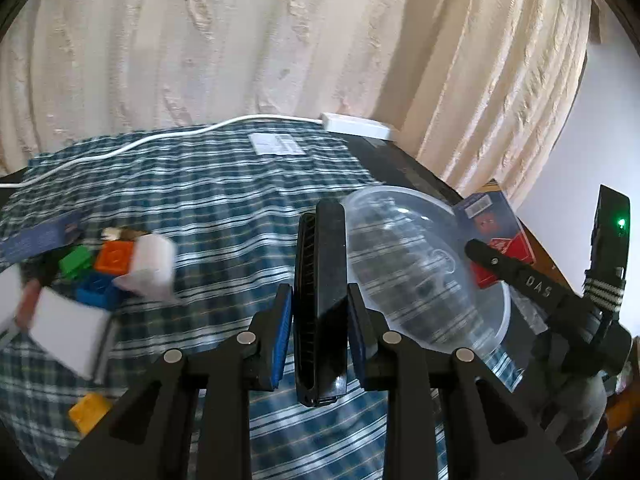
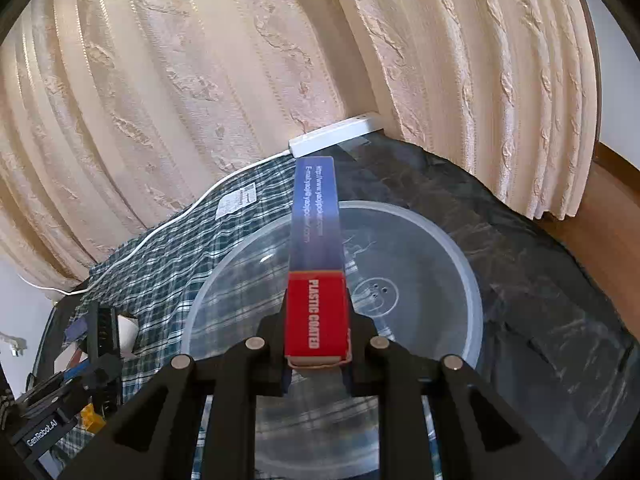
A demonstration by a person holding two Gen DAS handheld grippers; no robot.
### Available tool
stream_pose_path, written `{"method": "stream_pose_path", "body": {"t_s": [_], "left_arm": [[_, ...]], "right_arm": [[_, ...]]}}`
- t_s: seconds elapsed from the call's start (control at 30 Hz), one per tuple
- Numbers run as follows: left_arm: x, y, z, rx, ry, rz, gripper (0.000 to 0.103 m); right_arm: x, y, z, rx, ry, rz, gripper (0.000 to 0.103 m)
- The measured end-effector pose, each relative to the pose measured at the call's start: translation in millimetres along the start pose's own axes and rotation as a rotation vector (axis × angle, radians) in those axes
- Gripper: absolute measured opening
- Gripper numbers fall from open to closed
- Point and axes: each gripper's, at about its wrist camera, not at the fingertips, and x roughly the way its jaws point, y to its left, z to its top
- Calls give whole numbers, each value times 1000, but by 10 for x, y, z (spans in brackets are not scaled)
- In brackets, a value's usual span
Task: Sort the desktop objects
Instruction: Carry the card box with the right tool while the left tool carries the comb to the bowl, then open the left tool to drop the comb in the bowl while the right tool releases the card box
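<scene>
My left gripper (image 1: 320, 304) is shut on a black ribbed bar-shaped object (image 1: 320, 280), held upright above the checked cloth. My right gripper (image 2: 318, 320) is shut on a red-and-blue playing-card box (image 2: 316, 256) marked "PLASTIC COATED", held over a clear plastic bowl (image 2: 440, 264). In the left wrist view the bowl (image 1: 400, 264) lies just right of my left gripper, with the right gripper (image 1: 520, 276) and its card box (image 1: 496, 232) beyond it. The left gripper also shows at the left of the right wrist view (image 2: 102, 344).
Toy bricks lie at the left: orange (image 1: 114, 258), green (image 1: 74, 262), blue (image 1: 94, 292), yellow (image 1: 88, 412). White boxes (image 1: 152, 268) sit among them. A white power strip (image 1: 356, 125) and its cable lie at the table's back edge before curtains.
</scene>
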Motion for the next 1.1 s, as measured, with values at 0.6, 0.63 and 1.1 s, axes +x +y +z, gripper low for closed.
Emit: {"method": "stream_pose_path", "body": {"t_s": [0.6, 0.63, 1.1], "left_arm": [[565, -495, 292, 39, 62, -78, 29], [591, -505, 299, 34, 69, -84, 29], [590, -531, 309, 3, 70, -172, 57]], "right_arm": [[127, -227, -26, 68, 11, 19, 23], [122, -253, -23, 82, 7, 15, 23], [2, -408, -3, 158, -63, -9, 24]]}}
